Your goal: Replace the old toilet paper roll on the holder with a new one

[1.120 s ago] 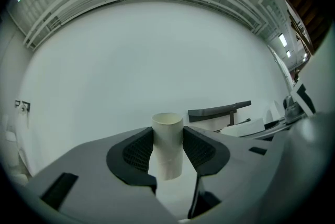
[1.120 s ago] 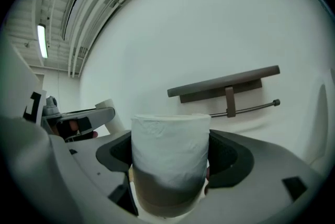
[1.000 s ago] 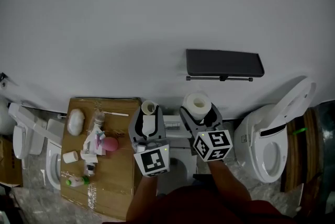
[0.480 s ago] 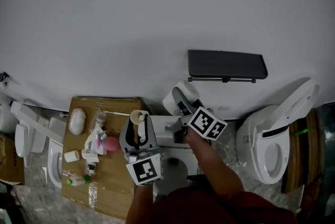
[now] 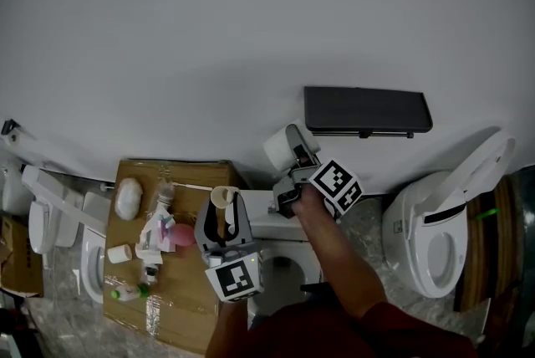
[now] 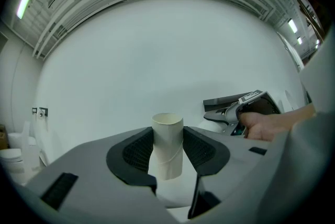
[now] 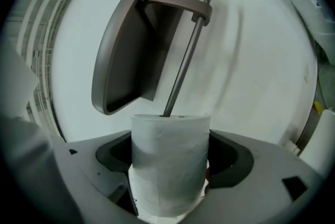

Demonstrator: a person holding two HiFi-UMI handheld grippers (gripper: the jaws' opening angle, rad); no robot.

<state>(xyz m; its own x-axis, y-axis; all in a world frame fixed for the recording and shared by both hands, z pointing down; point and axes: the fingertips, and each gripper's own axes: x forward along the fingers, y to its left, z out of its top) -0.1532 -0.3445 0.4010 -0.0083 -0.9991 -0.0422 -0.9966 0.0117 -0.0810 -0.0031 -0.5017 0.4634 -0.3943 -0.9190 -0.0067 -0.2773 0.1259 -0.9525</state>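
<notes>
The empty cardboard tube (image 5: 221, 199) stands upright between the jaws of my left gripper (image 5: 222, 214), which is shut on it over the brown box. In the left gripper view the tube (image 6: 167, 144) fills the gap between the pads. My right gripper (image 5: 288, 154) is shut on the new white roll (image 5: 278, 149), turned on its side left of the holder. The holder is a dark shelf (image 5: 368, 109) on the wall with a thin bar (image 5: 368, 133) under it. In the right gripper view the roll (image 7: 170, 165) sits just before the bar's (image 7: 188, 45) free end, which runs behind the roll's top edge.
A brown cardboard box (image 5: 188, 298) at the left carries a pink object (image 5: 177, 233), a white bundle (image 5: 128, 197) and small bottles. A white toilet tank (image 5: 272, 222) lies below my hands. Another toilet with its lid raised (image 5: 439, 239) stands at the right. White fixtures (image 5: 50, 206) line the left.
My right gripper has rolled over, turning the new roll from upright onto its side, and moved it up and left of the holder bar. My left gripper has drifted left and down with the tube.
</notes>
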